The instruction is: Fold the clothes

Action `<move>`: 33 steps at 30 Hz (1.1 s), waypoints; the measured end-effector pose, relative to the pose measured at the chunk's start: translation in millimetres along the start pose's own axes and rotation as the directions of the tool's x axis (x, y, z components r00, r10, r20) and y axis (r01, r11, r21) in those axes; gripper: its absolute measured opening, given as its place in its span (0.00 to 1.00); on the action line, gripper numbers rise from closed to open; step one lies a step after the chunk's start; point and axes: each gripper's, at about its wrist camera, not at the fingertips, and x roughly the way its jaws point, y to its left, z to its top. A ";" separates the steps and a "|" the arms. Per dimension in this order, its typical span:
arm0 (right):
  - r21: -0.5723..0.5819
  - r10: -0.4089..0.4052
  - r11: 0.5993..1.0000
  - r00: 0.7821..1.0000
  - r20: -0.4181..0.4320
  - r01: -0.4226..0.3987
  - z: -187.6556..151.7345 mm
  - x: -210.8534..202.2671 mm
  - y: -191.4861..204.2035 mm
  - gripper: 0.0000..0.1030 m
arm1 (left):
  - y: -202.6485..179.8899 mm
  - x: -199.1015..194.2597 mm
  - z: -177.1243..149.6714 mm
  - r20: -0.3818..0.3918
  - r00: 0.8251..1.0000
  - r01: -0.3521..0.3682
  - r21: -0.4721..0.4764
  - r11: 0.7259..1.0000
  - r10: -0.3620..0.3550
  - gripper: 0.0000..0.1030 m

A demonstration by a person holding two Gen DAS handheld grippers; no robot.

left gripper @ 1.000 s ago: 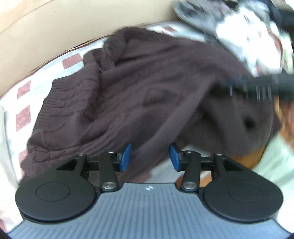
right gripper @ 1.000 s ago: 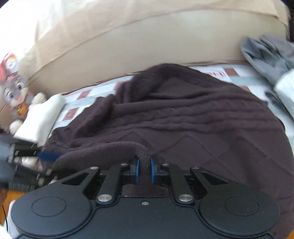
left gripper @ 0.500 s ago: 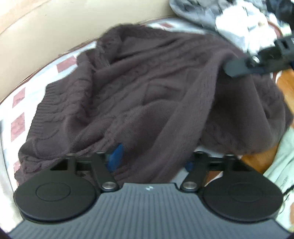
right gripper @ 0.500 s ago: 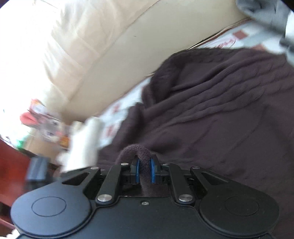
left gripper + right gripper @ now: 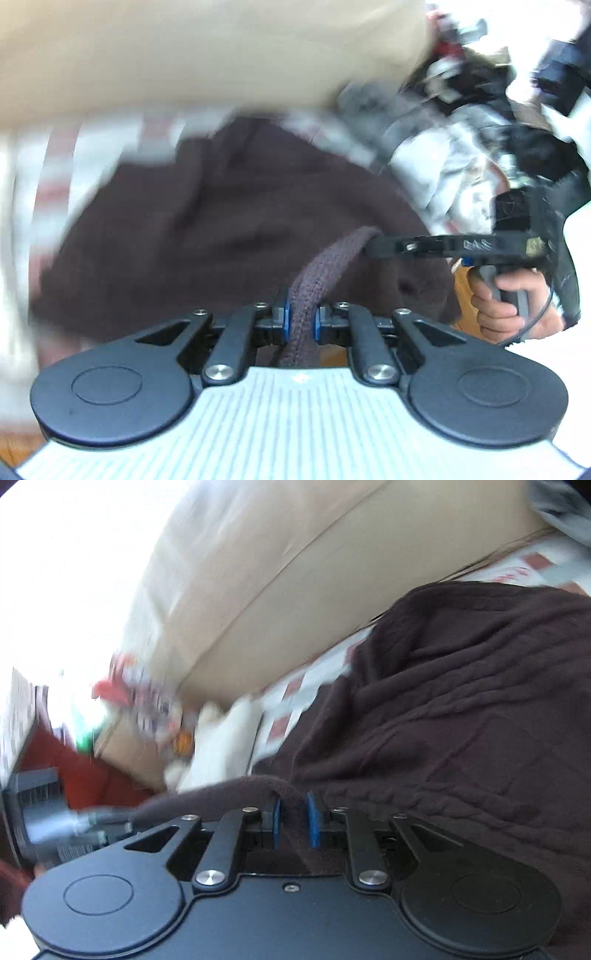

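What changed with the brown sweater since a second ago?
The left gripper closed on the brown sweater hem and lifted it. The right gripper has just been opening, the hem between its pads. The sweater's body stays on the checked sheet.

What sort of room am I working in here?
Probably a bedroom: the brown sweater lies on a checked sheet against a padded beige headboard, with a heap of other clothes nearby.
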 end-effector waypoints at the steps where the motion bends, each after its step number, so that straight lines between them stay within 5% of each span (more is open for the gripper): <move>1: -0.043 -0.008 0.999 1.000 -0.025 0.007 -3.1 3.3 3.8 0.33 | 12.7 10.5 -1.6 -0.060 0.994 -0.092 -0.031 0.995 0.090 0.11; 3: -0.060 -0.024 0.998 0.999 -0.038 0.021 -10.0 3.2 0.9 0.42 | 37.2 35.5 -8.8 -0.147 0.951 -0.277 -0.011 0.961 0.273 0.12; 6: 0.039 -0.096 0.995 0.995 -0.012 0.096 -15.2 -12.3 -24.1 0.42 | 72.2 66.0 -22.0 -0.236 0.905 -0.374 -0.047 0.926 0.354 0.13; 9: 0.041 -0.255 0.966 0.966 0.031 0.254 -12.7 -40.6 -43.9 0.42 | 76.9 64.0 -24.6 -0.202 0.921 -0.354 -0.076 0.932 0.333 0.22; 13: -0.012 -0.520 0.852 0.849 0.090 0.523 0.3 -76.1 -63.0 0.42 | 66.1 38.4 -4.2 -0.094 0.945 -0.318 -0.055 0.946 0.312 0.32; 15: -0.011 -0.574 0.816 0.812 0.105 0.578 9.3 -88.8 -74.1 0.42 | 60.7 24.3 9.0 -0.021 0.955 -0.298 -0.053 0.953 0.297 0.47; 19: -0.034 -0.622 0.776 0.774 0.120 0.629 38.4 -91.7 -89.8 0.42 | 45.0 29.7 35.5 0.062 0.963 -0.260 -0.019 0.965 0.261 0.47; 21: -0.078 -0.599 0.791 0.794 0.105 0.607 59.6 -81.0 -85.9 0.42 | 37.0 48.2 48.5 0.080 0.964 -0.253 0.003 0.968 0.252 0.47; 25: -0.284 -0.474 0.837 0.879 0.052 0.468 106.2 -38.9 -43.8 0.42 | 26.0 94.0 73.6 0.102 0.960 -0.262 0.019 0.965 0.259 0.47; 28: -0.436 -0.391 0.834 0.920 -0.036 0.337 140.7 4.1 -7.3 0.46 | 23.6 121.2 90.3 0.104 0.940 -0.331 0.040 0.943 0.325 0.48; 31: -0.584 -0.400 0.771 0.907 -0.132 0.254 164.8 60.4 15.5 0.46 | 27.1 139.1 102.5 0.083 0.902 -0.429 0.068 0.901 0.423 0.49; 33: -0.679 -0.445 0.702 0.876 -0.184 0.214 165.2 96.8 21.9 0.46 | 39.6 140.0 106.1 0.059 0.889 -0.457 0.031 0.889 0.455 0.49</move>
